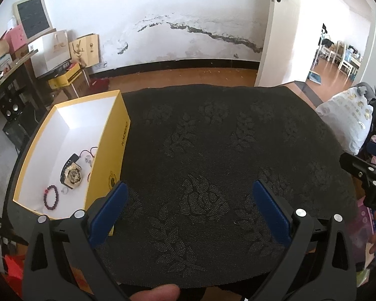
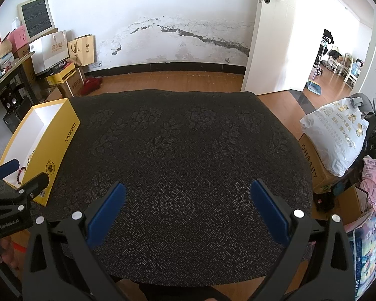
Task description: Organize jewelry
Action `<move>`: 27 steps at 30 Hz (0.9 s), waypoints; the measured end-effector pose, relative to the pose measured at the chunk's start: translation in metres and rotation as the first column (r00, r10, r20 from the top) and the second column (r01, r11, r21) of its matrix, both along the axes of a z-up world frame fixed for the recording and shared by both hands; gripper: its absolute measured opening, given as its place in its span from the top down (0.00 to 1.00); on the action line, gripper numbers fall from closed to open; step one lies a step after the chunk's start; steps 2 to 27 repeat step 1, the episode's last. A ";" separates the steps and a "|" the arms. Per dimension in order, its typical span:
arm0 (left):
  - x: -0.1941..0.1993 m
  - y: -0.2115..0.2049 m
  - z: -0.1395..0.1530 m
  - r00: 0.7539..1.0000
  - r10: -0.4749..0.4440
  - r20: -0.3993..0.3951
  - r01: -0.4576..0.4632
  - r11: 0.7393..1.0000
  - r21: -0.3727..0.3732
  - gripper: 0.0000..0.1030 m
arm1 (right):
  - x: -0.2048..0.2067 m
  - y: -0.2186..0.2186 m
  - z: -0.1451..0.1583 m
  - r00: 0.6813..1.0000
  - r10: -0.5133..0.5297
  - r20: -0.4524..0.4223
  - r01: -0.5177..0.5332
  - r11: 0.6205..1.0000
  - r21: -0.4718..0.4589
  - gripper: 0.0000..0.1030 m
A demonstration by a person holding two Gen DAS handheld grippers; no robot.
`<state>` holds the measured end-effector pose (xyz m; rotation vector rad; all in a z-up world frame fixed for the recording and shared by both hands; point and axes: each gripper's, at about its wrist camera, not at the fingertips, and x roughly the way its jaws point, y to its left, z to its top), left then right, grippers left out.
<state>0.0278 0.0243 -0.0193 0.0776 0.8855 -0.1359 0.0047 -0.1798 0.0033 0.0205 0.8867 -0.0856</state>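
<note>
Left wrist view: the left hand-held gripper (image 1: pixel 190 190) hangs over the bench (image 1: pixel 213 150), which is covered with a dark cloth patterned with flowers. Its two blue fingers (image 1: pixel 110 210) stand wide apart with nothing between them. The left finger overlaps the near corner of the yellow box (image 1: pixel 112 145), which sits on the bench's left edge with its lid off and a white inside. All the jewelry lies in the near half of that box. A gold and black watch (image 1: pixel 71 173) rests near the box's right wall. A bracelet of dark red beads (image 1: pixel 51 197) lies toward the box's near wall, and a small ring (image 1: pixel 64 191) sits between the bracelet and the watch. Beyond the watch, toward the box's middle, lies a thin dark cord with small clear pieces (image 1: pixel 89 156); what they are is too small to tell.

In the right wrist view, the right hand-held gripper (image 2: pixel 188 193) hangs over the bench well to the right of the box, its blue fingers (image 2: pixel 268 208) also spread wide and holding nothing. A fingertip (image 1: pixel 158 293) of the person shows at the bottom edge of the left wrist view.
</note>
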 end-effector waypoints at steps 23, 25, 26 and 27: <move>0.000 0.000 0.000 1.000 0.001 -0.004 -0.001 1.000 -0.001 0.06 | 0.000 0.000 0.000 1.000 0.001 0.000 -0.001 1.000 0.001 0.06; 0.000 0.000 0.000 1.000 0.001 -0.004 -0.001 1.000 -0.001 0.06 | 0.000 0.000 0.000 1.000 0.001 0.000 -0.001 1.000 0.001 0.06; 0.000 0.000 0.000 1.000 0.001 -0.004 -0.001 1.000 -0.001 0.06 | 0.000 0.000 0.000 1.000 0.001 0.000 -0.001 1.000 0.001 0.06; 0.000 0.000 0.000 1.000 0.001 -0.004 -0.001 1.000 -0.001 0.06 | 0.000 0.000 0.000 1.000 0.001 0.000 -0.001 1.000 0.001 0.06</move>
